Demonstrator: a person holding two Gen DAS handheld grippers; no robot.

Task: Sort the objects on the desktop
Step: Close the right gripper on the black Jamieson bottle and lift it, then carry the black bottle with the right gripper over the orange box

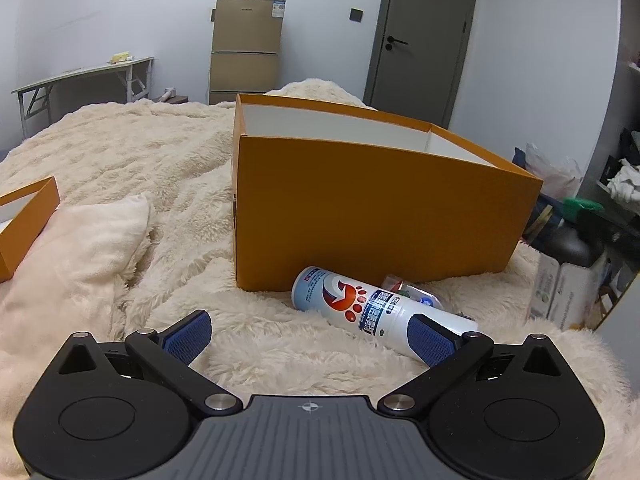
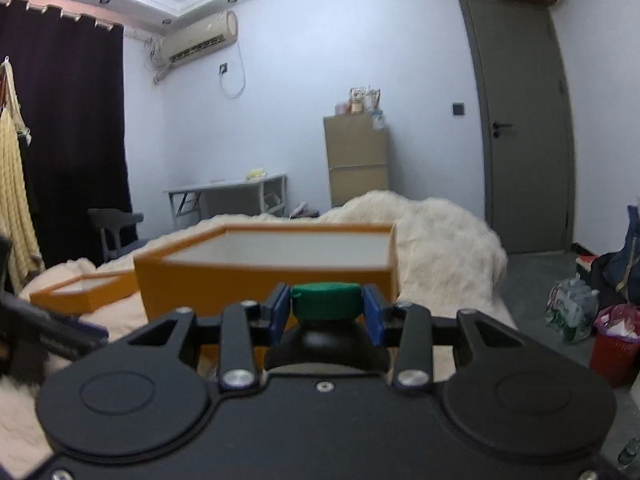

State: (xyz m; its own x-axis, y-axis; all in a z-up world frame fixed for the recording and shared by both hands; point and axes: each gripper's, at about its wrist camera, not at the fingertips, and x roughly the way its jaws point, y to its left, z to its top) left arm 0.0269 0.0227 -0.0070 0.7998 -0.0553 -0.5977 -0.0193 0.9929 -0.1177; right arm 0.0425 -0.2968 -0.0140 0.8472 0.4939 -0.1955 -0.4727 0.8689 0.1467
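1. Right up against the right gripper [image 2: 326, 314], a dark bottle [image 2: 326, 348] sits with its green cap [image 2: 325, 301] clenched between the two blue pads, one on each side of the cap.
2. Ahead of that claw and a little lower stands the open orange box [image 2: 264, 280], its white inside showing; a shallow orange lid [image 2: 86, 294] lies to its left.
3. Held by the cap alone, the bottle probably hangs heavy below the pads; the hard, smooth cap could twist or slip, so a grip on the neck or body looks safer.
4. Released and spread wide, the left gripper [image 1: 308, 336] holds nothing.
5. Just ahead of its right pad lies a white spray can [image 1: 352, 304] on the fluffy blanket [image 1: 120, 152], against the box wall; it is rigid, round, likely light, and apt to roll, so take it across mid-body.
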